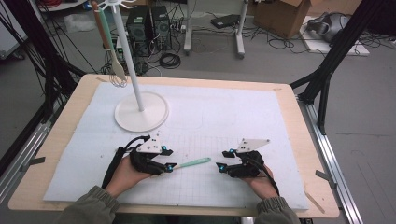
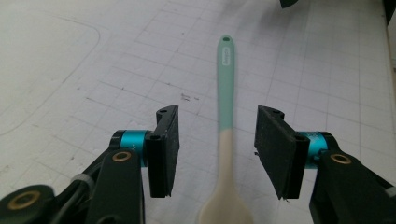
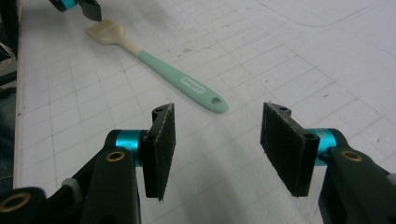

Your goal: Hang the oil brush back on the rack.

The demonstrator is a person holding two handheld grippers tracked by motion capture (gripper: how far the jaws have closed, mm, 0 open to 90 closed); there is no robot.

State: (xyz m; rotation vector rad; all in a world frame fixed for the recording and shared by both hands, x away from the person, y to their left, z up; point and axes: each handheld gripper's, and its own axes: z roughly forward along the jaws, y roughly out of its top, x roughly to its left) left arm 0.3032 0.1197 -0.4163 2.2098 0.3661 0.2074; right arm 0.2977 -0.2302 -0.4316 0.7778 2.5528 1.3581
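A brush with a teal handle and a cream head (image 1: 194, 163) lies flat on the white gridded mat between my two grippers. My left gripper (image 1: 169, 158) is open, with its jaws on either side of the brush's cream neck (image 2: 225, 154) and not touching it. The teal handle (image 2: 225, 79) runs away from it, ending in a hang hole. My right gripper (image 1: 224, 160) is open and empty, a short way from the handle's end. In the right gripper view the brush (image 3: 184, 80) lies ahead of the open right gripper (image 3: 217, 140), with the left gripper (image 3: 77, 5) over its head.
A white stand with a round base (image 1: 141, 112) and a thin pole rises at the mat's back left. A whisk with a teal and wood handle (image 1: 111, 46) hangs from it. The mat (image 1: 243, 107) covers a wooden table (image 1: 299, 140). Dark frame struts flank both sides.
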